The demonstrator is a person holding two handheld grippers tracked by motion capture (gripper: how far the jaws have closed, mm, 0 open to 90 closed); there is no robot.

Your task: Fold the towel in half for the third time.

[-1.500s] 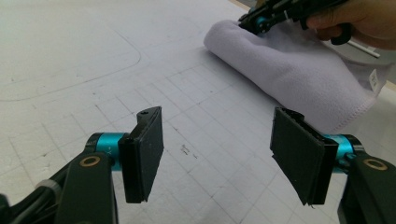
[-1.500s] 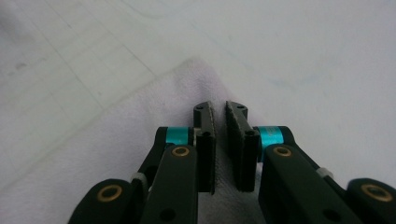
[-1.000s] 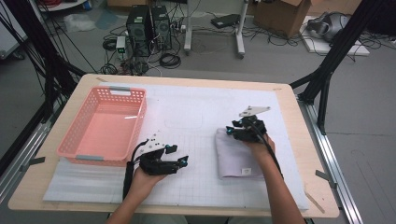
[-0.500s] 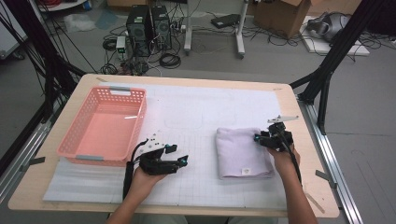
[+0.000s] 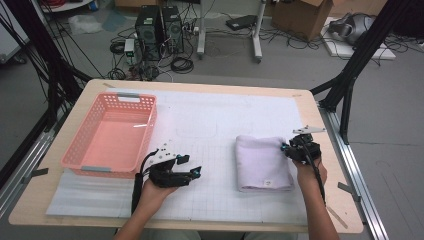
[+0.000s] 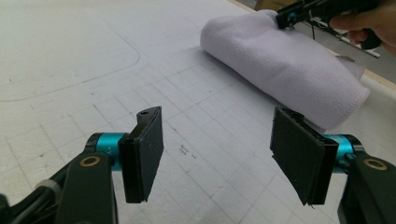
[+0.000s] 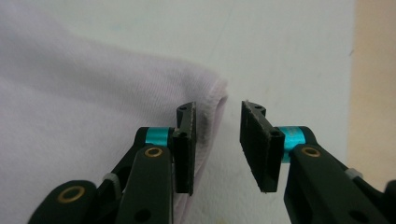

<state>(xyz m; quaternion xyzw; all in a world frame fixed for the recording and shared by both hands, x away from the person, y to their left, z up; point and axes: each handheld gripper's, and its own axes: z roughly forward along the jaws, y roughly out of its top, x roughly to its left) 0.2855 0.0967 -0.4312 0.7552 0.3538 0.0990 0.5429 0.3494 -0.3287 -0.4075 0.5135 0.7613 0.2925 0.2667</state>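
Note:
A folded pale lilac towel [image 5: 262, 162] lies on the white gridded mat [image 5: 220, 200], right of centre. My right gripper [image 5: 286, 148] sits low at the towel's right edge. In the right gripper view its jaws [image 7: 218, 106] stand a little apart; they have just been opening. One jaw rests over the towel's hem [image 7: 212, 100], the other over bare mat, and neither pad presses the cloth. My left gripper [image 5: 193, 166] rests on the mat left of the towel, open and empty [image 6: 217, 114]. From there the towel [image 6: 289, 65] and the right gripper [image 6: 287, 18] show farther off.
A pink plastic basket [image 5: 107, 170] stands empty on the table's left side, just behind my left hand. The wooden table edge [image 5: 330, 165] runs close to the right of my right hand. Black frame legs and cables stand beyond the table.
My right gripper has moved to the right, from over the towel's far part to its right edge, leaving the towel lying flat. My left gripper has stayed where it was.

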